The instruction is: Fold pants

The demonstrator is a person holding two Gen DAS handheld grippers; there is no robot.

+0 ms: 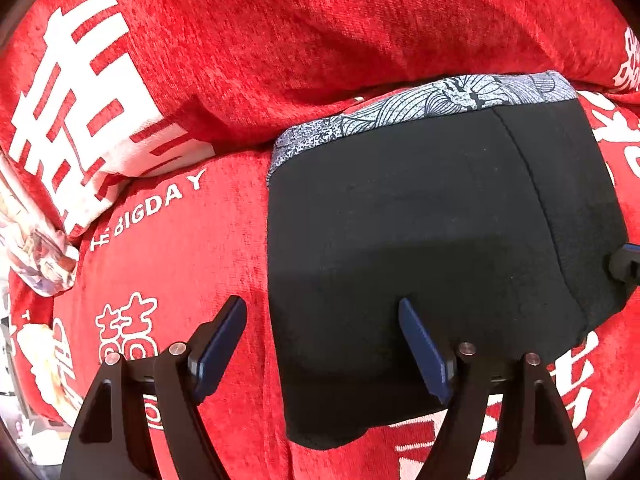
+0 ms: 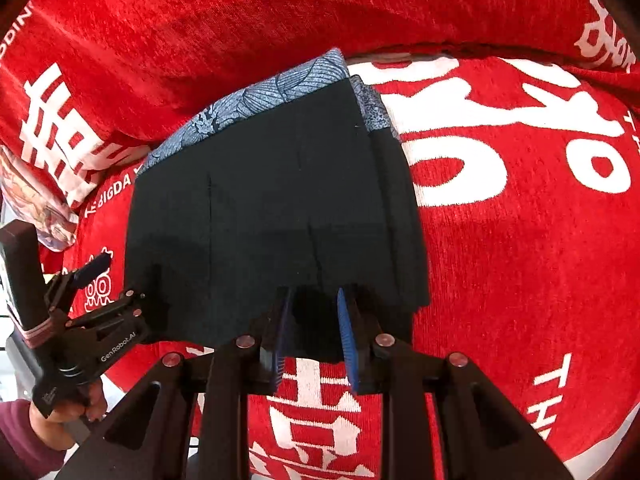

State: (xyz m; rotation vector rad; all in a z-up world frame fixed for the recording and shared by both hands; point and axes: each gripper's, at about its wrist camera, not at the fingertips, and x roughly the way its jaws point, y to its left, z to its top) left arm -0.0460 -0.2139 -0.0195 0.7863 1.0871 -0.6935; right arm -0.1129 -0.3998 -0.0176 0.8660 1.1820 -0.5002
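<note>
Lying folded on the red chenille cover with white lettering [image 1: 168, 264], the black fabric shorts with a blue-grey patterned waistband [image 1: 420, 220] stay flat. The left hand-held gripper [image 1: 322, 344] gapes wide over their near-left edge; the right hand-held gripper [image 2: 314, 334], fingers narrowly parted, straddles their near hem.

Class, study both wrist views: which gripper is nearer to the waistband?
Neither clearly. Both sit at the hem of the black pants, opposite the waistband: the left gripper open at the left corner, the right gripper partly closed around the hem.
</note>
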